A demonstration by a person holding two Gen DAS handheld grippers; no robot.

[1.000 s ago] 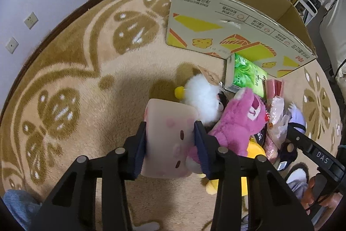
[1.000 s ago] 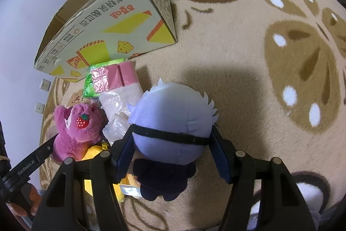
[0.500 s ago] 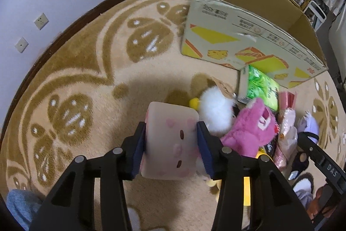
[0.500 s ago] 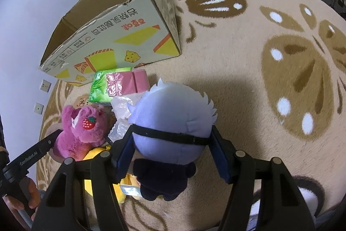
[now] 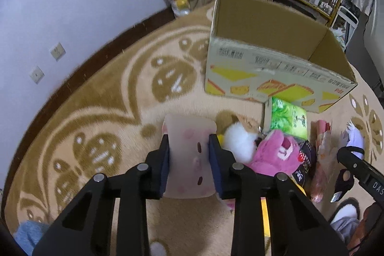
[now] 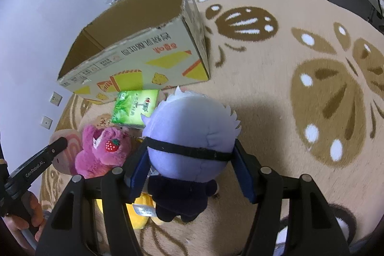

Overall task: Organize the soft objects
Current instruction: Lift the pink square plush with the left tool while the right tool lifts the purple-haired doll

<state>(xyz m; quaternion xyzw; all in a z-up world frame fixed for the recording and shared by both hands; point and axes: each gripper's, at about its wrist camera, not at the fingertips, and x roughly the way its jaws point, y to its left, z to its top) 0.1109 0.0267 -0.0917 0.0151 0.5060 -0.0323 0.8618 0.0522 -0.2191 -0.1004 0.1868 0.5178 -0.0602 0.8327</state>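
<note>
Pink square plush point(image 5: 189, 155) sits pinched in the closing left gripper point(image 5: 189, 169) jaws; right gripper point(image 6: 189, 169) jaws clasp the lavender doll point(image 6: 189, 136); the open cardboard box point(image 5: 276, 78) lies ahead, beyond both.

Each gripper is built from matte black angular struts, with silver round screw heads set at the joints. The left gripper point(image 5: 189, 160) and the right gripper point(image 6: 189, 169) are fitted with dark blue flat pads point(image 6: 138, 174) on the inner faces of the fingers. White lettering is printed on the black bodies — "GenRobot.AI" on one, "DAS" on the other. A bare hand point(image 6: 22, 215) is seen on one handle.
</note>
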